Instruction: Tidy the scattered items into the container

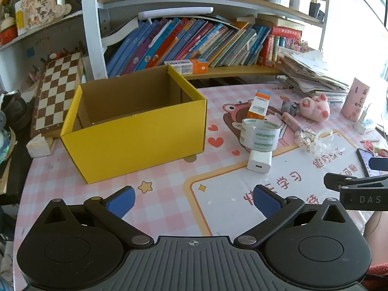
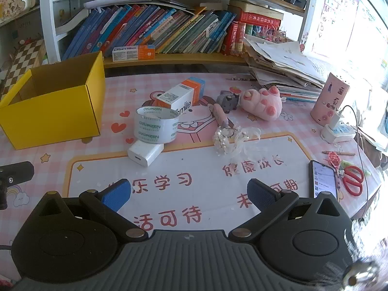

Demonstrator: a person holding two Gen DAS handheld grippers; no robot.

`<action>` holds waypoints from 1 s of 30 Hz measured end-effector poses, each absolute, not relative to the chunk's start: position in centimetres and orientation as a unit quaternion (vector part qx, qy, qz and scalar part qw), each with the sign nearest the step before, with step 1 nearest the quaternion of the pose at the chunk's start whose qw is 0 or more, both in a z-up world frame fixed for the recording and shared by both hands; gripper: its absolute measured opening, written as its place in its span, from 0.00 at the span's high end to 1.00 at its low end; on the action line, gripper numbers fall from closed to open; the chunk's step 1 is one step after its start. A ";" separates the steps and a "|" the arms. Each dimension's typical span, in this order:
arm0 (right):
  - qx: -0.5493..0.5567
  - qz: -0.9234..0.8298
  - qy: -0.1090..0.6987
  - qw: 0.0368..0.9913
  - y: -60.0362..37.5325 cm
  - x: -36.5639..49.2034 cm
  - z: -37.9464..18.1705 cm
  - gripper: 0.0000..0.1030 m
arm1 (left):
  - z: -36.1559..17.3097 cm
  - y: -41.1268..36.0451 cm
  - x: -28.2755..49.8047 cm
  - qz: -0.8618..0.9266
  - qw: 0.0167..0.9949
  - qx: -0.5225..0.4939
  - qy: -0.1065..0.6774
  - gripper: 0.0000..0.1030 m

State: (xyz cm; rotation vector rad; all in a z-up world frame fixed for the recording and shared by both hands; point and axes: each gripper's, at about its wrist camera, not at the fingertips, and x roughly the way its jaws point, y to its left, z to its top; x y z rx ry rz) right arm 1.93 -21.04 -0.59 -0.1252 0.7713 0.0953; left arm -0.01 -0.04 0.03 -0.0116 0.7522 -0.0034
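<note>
An open yellow cardboard box (image 1: 135, 143) (image 2: 52, 111) stands on the left of the pink desk mat, with nothing visible inside. To its right lie a roll of clear tape (image 1: 260, 134) (image 2: 156, 125) leaning on a white charger block (image 1: 259, 162) (image 2: 145, 153), an orange-and-white toothpaste carton (image 1: 260, 104) (image 2: 180, 94), a pink pen (image 2: 220, 115), a bead-and-ribbon hair tie (image 2: 232, 140), a small grey toy (image 2: 228, 100) and a pink plush paw (image 1: 315, 108) (image 2: 263, 101). My left gripper (image 1: 194, 201) is open over the mat in front of the box. My right gripper (image 2: 190, 195) is open nearer the desk's front, holding nothing.
A bookshelf of leaning books (image 2: 150, 29) runs behind the desk. A paper stack (image 2: 283, 68), pink cup (image 2: 329, 99), power strip (image 2: 338, 132), phone (image 2: 323, 179) and red scissors (image 2: 354, 180) sit at the right. A chessboard (image 1: 58, 92) leans left of the box.
</note>
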 end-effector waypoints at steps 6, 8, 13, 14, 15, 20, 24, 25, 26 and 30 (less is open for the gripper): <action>-0.060 0.047 0.376 0.923 -21.1 1.9 -0.7 0.00 | -0.3 -0.1 -0.1 -0.005 0.930 -0.006 0.368 0.00; -0.060 0.046 0.377 0.923 -21.0 2.1 -0.6 0.00 | -0.5 0.0 -0.2 -0.006 0.930 -0.007 0.368 0.00; -0.060 0.045 0.379 0.923 -21.0 2.2 -0.5 0.00 | -0.1 0.0 0.4 -0.005 0.927 -0.012 0.375 0.00; -0.061 0.045 0.378 0.923 -20.9 2.1 -0.6 0.00 | -0.1 0.0 0.4 -0.005 0.927 -0.012 0.375 0.00; -0.062 0.045 0.378 0.923 -20.9 2.1 -0.7 0.00 | -0.1 0.0 0.4 -0.006 0.927 -0.012 0.376 0.00; -0.064 0.044 0.379 0.922 -20.8 2.3 -0.7 0.00 | -0.2 -0.1 0.4 -0.006 0.927 -0.010 0.376 0.00; -0.063 0.045 0.379 0.922 -21.0 2.4 -0.8 0.00 | -0.2 0.0 0.6 -0.005 0.926 -0.011 0.378 0.00; -0.064 0.045 0.379 0.922 -21.0 2.5 -0.8 0.00 | -0.2 0.0 0.7 -0.005 0.925 -0.011 0.379 0.00; -0.064 0.045 0.380 0.922 -21.0 2.5 -0.8 0.00 | -0.2 0.0 0.7 -0.005 0.925 -0.011 0.379 0.00; -0.066 0.046 0.381 0.921 -20.8 2.7 -0.8 0.00 | -0.2 0.1 0.8 -0.004 0.925 -0.012 0.380 0.00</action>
